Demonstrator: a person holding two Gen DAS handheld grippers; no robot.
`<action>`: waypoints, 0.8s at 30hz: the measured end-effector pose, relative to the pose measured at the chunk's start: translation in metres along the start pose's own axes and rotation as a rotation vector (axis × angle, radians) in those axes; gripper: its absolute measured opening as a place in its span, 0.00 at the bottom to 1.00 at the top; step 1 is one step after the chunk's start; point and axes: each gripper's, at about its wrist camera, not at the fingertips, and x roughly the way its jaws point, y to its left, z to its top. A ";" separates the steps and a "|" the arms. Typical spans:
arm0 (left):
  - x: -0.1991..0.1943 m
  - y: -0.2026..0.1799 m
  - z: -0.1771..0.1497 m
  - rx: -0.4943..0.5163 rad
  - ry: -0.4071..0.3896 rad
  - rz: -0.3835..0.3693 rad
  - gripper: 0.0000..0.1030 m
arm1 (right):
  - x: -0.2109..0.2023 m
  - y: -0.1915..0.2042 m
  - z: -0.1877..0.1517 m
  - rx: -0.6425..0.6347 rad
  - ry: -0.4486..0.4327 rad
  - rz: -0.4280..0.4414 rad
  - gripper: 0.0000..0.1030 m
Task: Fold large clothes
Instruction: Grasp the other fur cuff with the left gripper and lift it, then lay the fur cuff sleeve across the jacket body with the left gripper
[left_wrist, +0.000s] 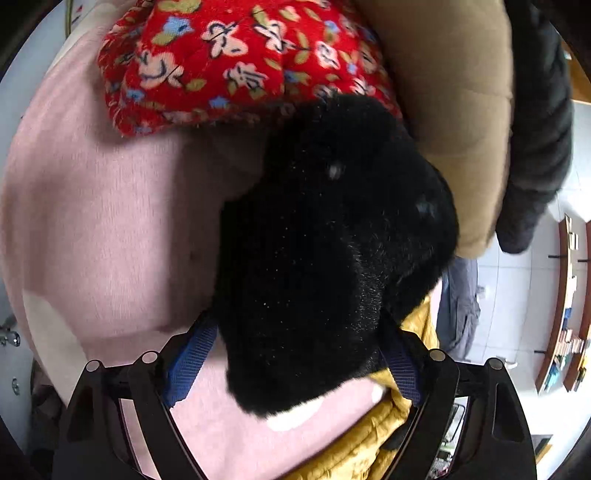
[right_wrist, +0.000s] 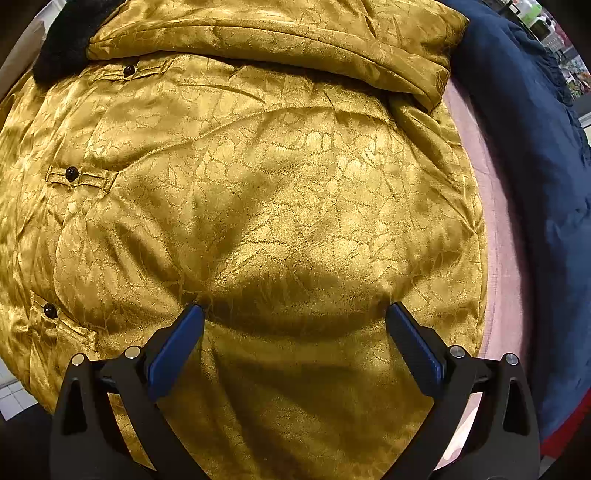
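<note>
White tiled floor (left_wrist: 517, 280) — wooden shelves (left_wrist: 565, 314) at right.

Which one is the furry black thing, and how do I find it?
Find the pink bed cover. On it lies a shiny gold jacket with round dark buttons. The fuzzy black collar sits at its top edge: the only furry piece, unlike the red flowered quilt beside it.

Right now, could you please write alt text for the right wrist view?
A gold patterned jacket with dark buttons fills the view, and the open right gripper points down at it. A navy garment lies along the right edge.
</note>
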 end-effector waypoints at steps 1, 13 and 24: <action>0.002 -0.002 0.002 -0.006 -0.008 0.000 0.78 | 0.000 0.000 0.000 0.001 0.000 -0.003 0.94; 0.004 -0.068 0.003 0.162 -0.042 0.015 0.25 | -0.001 0.008 0.000 -0.019 -0.007 -0.022 0.94; -0.006 -0.248 -0.069 0.617 -0.072 -0.098 0.22 | 0.003 0.007 0.010 -0.040 -0.006 0.010 0.94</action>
